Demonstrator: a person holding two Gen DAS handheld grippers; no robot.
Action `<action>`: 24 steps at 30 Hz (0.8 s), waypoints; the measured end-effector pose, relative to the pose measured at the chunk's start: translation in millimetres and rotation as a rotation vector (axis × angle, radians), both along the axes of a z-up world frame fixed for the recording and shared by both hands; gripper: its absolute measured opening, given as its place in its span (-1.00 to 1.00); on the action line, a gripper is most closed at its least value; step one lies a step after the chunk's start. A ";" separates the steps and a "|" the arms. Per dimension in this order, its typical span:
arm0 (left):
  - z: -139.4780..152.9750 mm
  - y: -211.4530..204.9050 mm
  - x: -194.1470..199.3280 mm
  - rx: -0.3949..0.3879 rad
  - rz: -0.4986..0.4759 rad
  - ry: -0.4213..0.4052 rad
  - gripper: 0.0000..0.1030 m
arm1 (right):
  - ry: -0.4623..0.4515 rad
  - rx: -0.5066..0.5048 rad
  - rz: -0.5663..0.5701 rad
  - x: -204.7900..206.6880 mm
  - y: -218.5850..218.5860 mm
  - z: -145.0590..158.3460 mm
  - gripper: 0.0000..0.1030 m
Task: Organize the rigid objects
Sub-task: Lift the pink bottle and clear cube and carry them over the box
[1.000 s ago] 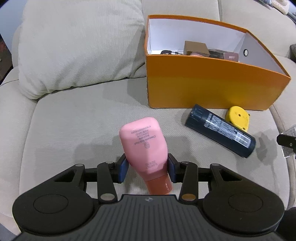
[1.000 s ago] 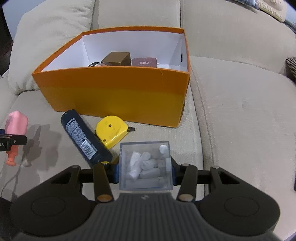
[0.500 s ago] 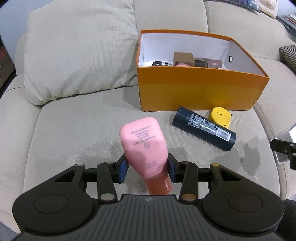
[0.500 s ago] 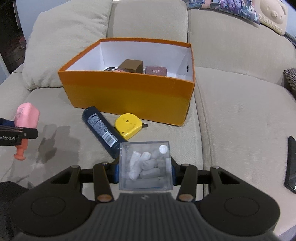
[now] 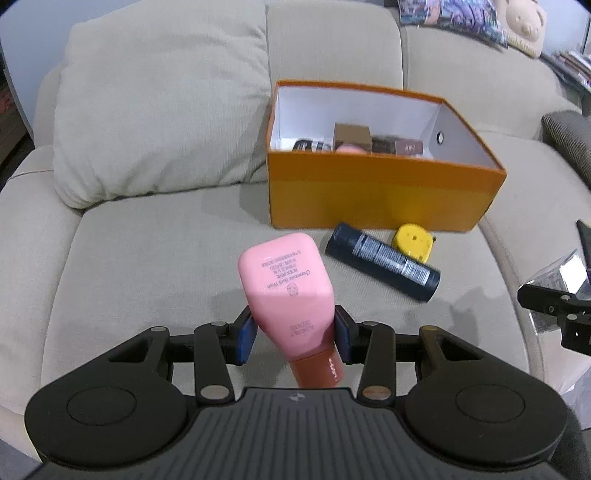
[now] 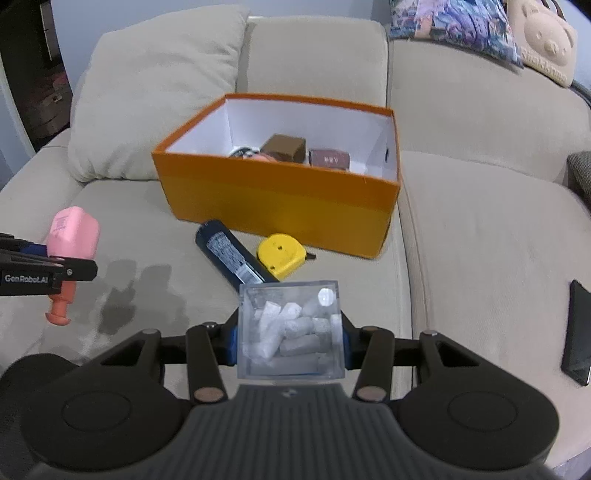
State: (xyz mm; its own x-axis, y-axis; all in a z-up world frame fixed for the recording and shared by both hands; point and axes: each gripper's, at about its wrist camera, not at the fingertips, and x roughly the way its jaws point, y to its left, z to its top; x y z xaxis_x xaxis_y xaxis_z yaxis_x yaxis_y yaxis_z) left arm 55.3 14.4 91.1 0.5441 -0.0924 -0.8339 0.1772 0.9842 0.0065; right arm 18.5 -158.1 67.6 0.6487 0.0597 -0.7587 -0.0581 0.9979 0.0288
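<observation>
My left gripper (image 5: 293,338) is shut on a pink body-wash bottle (image 5: 286,288), held cap-down above the sofa seat; the same bottle (image 6: 72,236) shows at the left of the right wrist view. My right gripper (image 6: 290,341) is shut on a clear plastic box (image 6: 290,328) holding several white pieces. An orange cardboard box (image 5: 369,192) (image 6: 273,195) stands open on the seat ahead, with a few small brown boxes inside. In front of it lie a dark blue tube (image 5: 382,260) (image 6: 232,258) and a yellow tape measure (image 5: 413,242) (image 6: 280,253).
A beige cushion (image 5: 155,122) leans against the sofa back to the left of the orange box. A black phone (image 6: 576,332) lies on the right seat cushion. Patterned pillows (image 6: 480,29) sit on top of the sofa back. Bare seat fabric lies left of the tube.
Both grippers have risen and drawn back from the orange box, which now looks smaller and farther. The bottle and the clear box stay gripped as before.
</observation>
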 end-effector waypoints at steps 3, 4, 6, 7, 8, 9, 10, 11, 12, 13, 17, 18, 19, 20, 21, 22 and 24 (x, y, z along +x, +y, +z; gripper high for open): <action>10.4 0.9 5.9 -0.018 0.009 -0.017 -0.05 | -0.024 0.004 0.003 1.6 2.6 14.4 -0.05; 13.7 0.8 8.9 -0.024 0.013 -0.023 -0.05 | -0.033 0.006 0.001 1.5 3.1 18.7 -0.05; 20.3 1.9 16.5 -0.040 0.020 -0.029 -0.05 | -0.046 0.013 0.001 5.5 3.7 27.6 -0.05; 22.7 2.2 19.5 -0.047 0.024 -0.032 -0.05 | -0.050 0.016 0.000 8.1 4.8 32.0 -0.05; 26.0 2.1 23.3 -0.054 0.028 -0.035 -0.05 | -0.055 0.017 0.000 11.1 5.0 35.9 -0.05; 29.9 1.5 27.9 -0.060 0.031 -0.040 -0.05 | -0.060 0.015 0.000 14.7 5.5 40.0 -0.05; 33.0 0.7 31.7 -0.065 0.034 -0.044 -0.05 | -0.064 0.014 -0.001 17.8 5.7 44.1 -0.05; 36.6 -0.2 36.2 -0.070 0.034 -0.050 -0.05 | -0.067 0.015 -0.001 21.9 5.9 47.7 -0.05; 39.8 -1.7 40.8 -0.072 0.034 -0.055 -0.05 | -0.072 0.015 -0.001 26.3 5.8 51.4 -0.05; 42.3 -3.0 45.2 -0.074 0.034 -0.058 -0.05 | -0.075 0.013 0.000 31.0 5.5 55.1 -0.05; 50.8 -11.0 66.0 -0.079 0.026 -0.065 -0.05 | -0.086 0.018 -0.002 53.6 3.3 65.9 -0.05; 52.2 -13.7 72.0 -0.076 0.023 -0.067 -0.05 | -0.087 0.018 -0.001 60.5 2.8 68.7 -0.05; 52.7 -16.8 78.7 -0.073 0.018 -0.068 -0.05 | -0.089 0.018 0.000 68.3 1.9 71.0 -0.05; 54.1 -18.5 84.4 -0.075 0.016 -0.070 -0.05 | -0.090 0.017 0.000 75.3 1.4 73.1 -0.05; 55.6 -21.2 91.6 -0.076 0.016 -0.071 -0.05 | -0.091 0.016 0.000 81.8 1.5 74.7 -0.05; 57.3 -23.5 98.4 -0.078 0.016 -0.073 -0.05 | -0.090 0.016 0.000 90.6 -0.1 75.9 -0.05; 60.2 -29.5 115.5 -0.079 0.012 -0.074 -0.05 | -0.089 0.015 -0.002 106.8 -3.8 77.3 -0.05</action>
State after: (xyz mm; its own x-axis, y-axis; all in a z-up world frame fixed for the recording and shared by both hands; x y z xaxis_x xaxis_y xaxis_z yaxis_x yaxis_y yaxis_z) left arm 170.8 -15.1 151.4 0.6053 -0.1494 -0.7818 0.1670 0.9842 -0.0587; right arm 125.4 -161.9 144.9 0.7139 0.0690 -0.6968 -0.0588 0.9975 0.0386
